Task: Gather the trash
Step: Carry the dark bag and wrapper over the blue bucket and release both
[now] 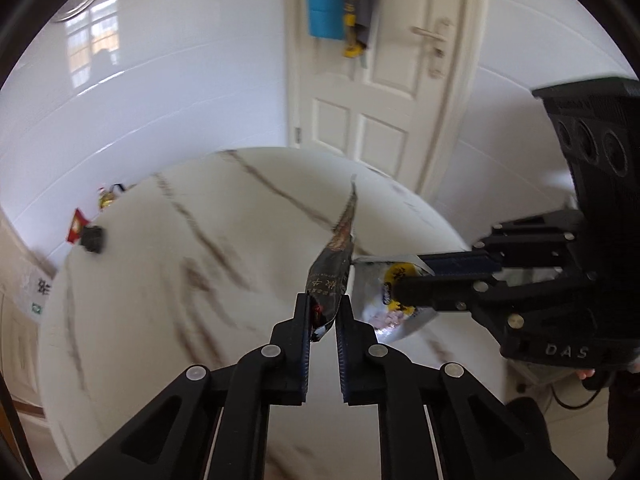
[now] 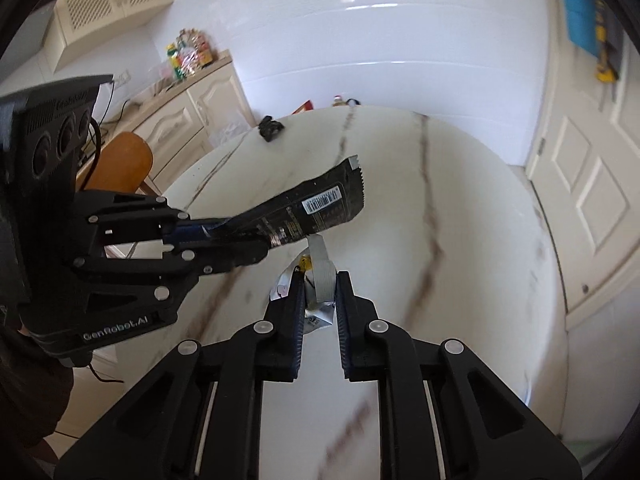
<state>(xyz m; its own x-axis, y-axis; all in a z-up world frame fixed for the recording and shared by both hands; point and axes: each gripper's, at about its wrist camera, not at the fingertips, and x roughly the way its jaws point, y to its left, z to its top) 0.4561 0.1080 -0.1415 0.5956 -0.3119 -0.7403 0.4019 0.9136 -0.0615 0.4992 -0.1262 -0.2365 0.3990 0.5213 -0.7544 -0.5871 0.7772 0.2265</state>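
- Marble table [image 1: 168,320]: round, veined; bore a small black object [image 1: 93,240] at its far edge, well apart from both tools.
- Left gripper [image 1: 325,312]: narrowed onto the dark wrapper [image 1: 332,264], which was lifted above the tabletop.
- Right gripper [image 2: 318,292]: closed upon the silver packet [image 2: 320,280], also off the surface, just beside the wrapper.
- Step, as judged: both pieces picked up; carrying in hand.
- Next move would call for a bin, none visible; grips to be kept firm.

I'm seeing a marble table [image 1: 160,320], white door [image 1: 384,92] behind it, wooden chair [image 2: 120,164] sitting alongside.
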